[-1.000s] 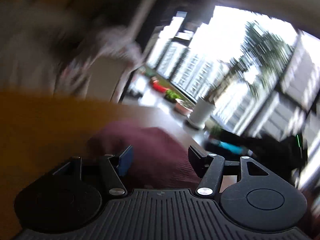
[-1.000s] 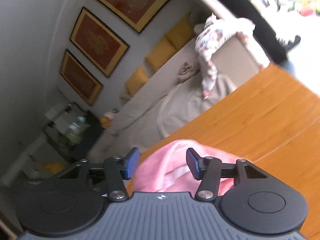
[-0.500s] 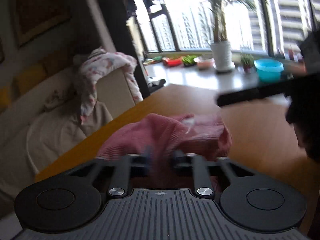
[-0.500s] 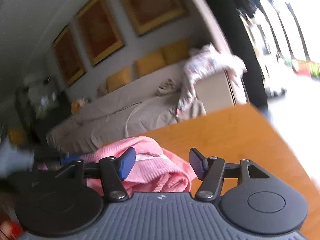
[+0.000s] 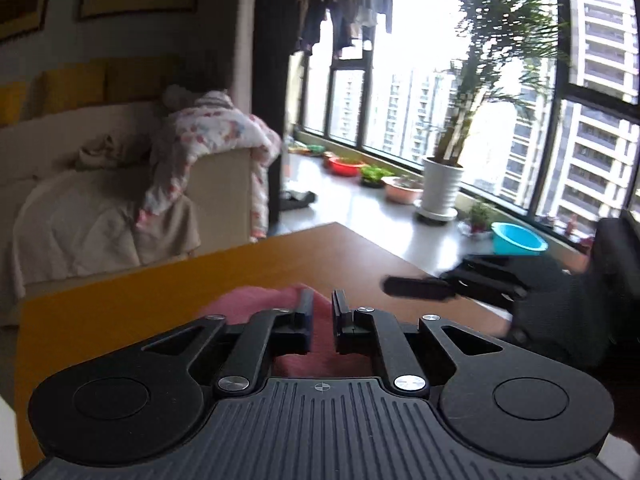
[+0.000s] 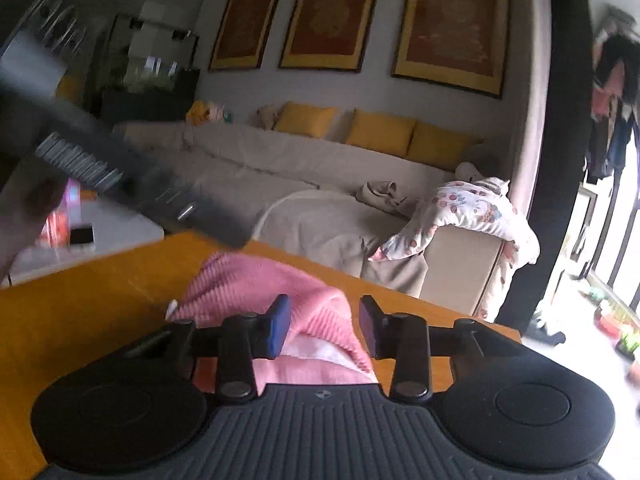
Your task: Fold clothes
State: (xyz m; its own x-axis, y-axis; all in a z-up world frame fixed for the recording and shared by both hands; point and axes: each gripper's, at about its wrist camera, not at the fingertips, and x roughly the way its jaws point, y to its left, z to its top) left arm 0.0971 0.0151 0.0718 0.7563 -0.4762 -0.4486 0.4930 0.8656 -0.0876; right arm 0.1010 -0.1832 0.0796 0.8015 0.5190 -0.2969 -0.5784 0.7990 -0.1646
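On the orange-brown wooden table (image 6: 100,304) lies a bunched pink ribbed knit garment (image 6: 256,280), rumpled into a heap with a paler inner layer showing near the camera, close to the table's front edge and not yet in any flat, squared shape. Over on the left wrist view, the left gripper (image 5: 321,314) has its two black fingers drawn nearly together with pink cloth filling the narrow gap, so it looks pinched onto a fold of the garment. And the right gripper (image 6: 324,322) stands spread wide, blue pads apart, with a ridge of the knit rising between them but touching neither pad that I can make out. From the left, a gloved hand holds the right tool out over the table, blurred. My read: this is a grasp-and-arrange step, one side held, the other lining up for a hold. Next would call for the right fingers to close on an edge or corner of the knit, then both to pull apart so the cloth spreads flat.
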